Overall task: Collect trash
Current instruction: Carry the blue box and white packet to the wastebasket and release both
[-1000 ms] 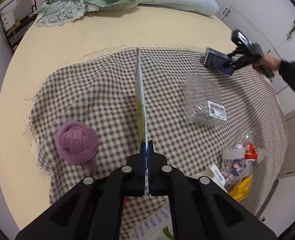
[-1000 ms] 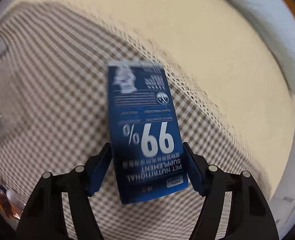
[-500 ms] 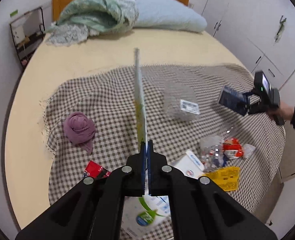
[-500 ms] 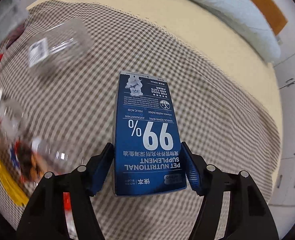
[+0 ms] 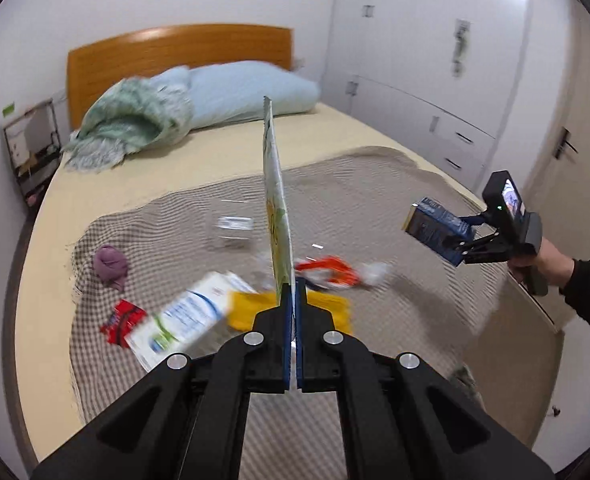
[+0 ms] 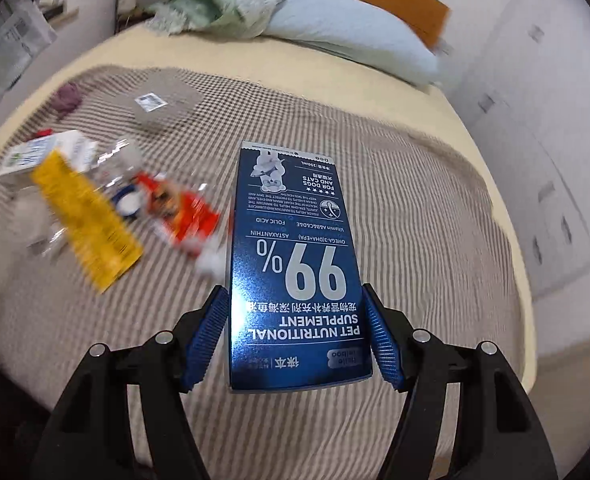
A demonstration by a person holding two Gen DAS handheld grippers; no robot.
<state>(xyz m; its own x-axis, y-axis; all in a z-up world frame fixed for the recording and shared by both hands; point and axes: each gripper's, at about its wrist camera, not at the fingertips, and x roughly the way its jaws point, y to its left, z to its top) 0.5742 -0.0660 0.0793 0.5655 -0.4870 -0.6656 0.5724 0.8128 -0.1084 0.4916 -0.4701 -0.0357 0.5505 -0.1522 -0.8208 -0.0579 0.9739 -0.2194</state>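
We see the blue box (image 6: 295, 264) clamped between the pads of the right claw (image 6: 297, 334), held in the air above the checked cloth (image 6: 415, 200) on the bed (image 6: 335, 84). The right wrist view gives us its printed face, with a big "99%" and "PET NUTRITIONAL SUPPLEMENT"; the left wrist view shows the same box (image 5: 439, 232) from the side, with the right claw (image 5: 469, 238) and the hand (image 5: 543, 264) and dark sleeve behind it, off the bed's right edge.

The left claw (image 5: 294, 292) is pressed together on a thin flat packet (image 5: 275, 200), seen edge-on and standing straight up from the pads. We find this packet only in the left view.

The rest of the trash lies on the cloth: a white carton (image 5: 183, 320), a yellow wrapper (image 6: 87, 224), a red and orange wrapper (image 6: 179, 208), a small red packet (image 5: 123, 320) and a clear plastic container (image 5: 231, 228) with a white label. A purple bundle (image 5: 111, 266) sits near the cloth's left edge. At the head of the bed we see a pale blue pillow (image 5: 251, 92), a green blanket (image 5: 131, 124) and a wooden headboard (image 5: 175, 52).
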